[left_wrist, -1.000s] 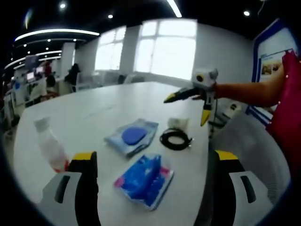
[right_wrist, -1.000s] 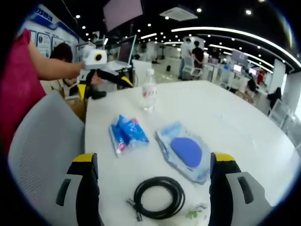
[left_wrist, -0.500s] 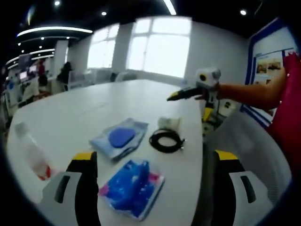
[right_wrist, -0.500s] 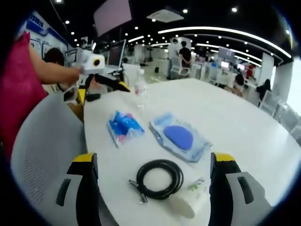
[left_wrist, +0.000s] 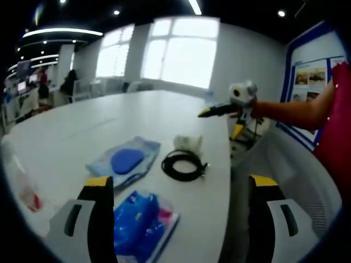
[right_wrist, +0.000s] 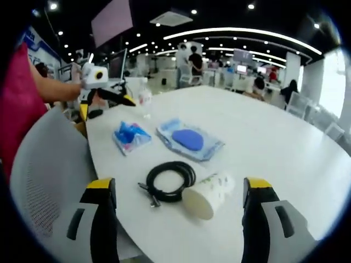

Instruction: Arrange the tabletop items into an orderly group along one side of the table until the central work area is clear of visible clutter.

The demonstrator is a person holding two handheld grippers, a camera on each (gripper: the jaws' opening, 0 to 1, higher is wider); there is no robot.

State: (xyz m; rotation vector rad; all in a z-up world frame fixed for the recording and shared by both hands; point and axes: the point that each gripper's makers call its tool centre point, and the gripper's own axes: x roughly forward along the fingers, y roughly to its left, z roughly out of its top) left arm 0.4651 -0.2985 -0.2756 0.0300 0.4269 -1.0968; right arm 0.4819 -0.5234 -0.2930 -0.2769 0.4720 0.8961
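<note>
On the white table [right_wrist: 274, 142] lie a blue crinkled packet [right_wrist: 130, 135], a clear pouch with a blue disc [right_wrist: 189, 141], a black cable coil [right_wrist: 170, 179] and a paper cup [right_wrist: 207, 193] on its side. A clear bottle [right_wrist: 145, 98] stands beyond the packet. My right gripper [right_wrist: 179, 184] is open above the cable and cup. My left gripper [left_wrist: 181, 183] is open, with the packet [left_wrist: 140, 227] low by its left jaw. From there I see the pouch [left_wrist: 123, 161], cable [left_wrist: 182, 164], cup [left_wrist: 188, 143] and the right gripper [left_wrist: 222, 121] held open above the table edge.
A grey mesh chair [right_wrist: 44, 181] stands against the table's near edge, also the chair [left_wrist: 285, 164] in the left gripper view. A person in a red top holds both grippers. The left gripper [right_wrist: 107, 108] hovers by the bottle. Desks and people fill the far room.
Both cameras have shifted. In the left gripper view the bottle slid to the left edge and the packet came nearer. The right gripper view pulled back, bringing the cup into view.
</note>
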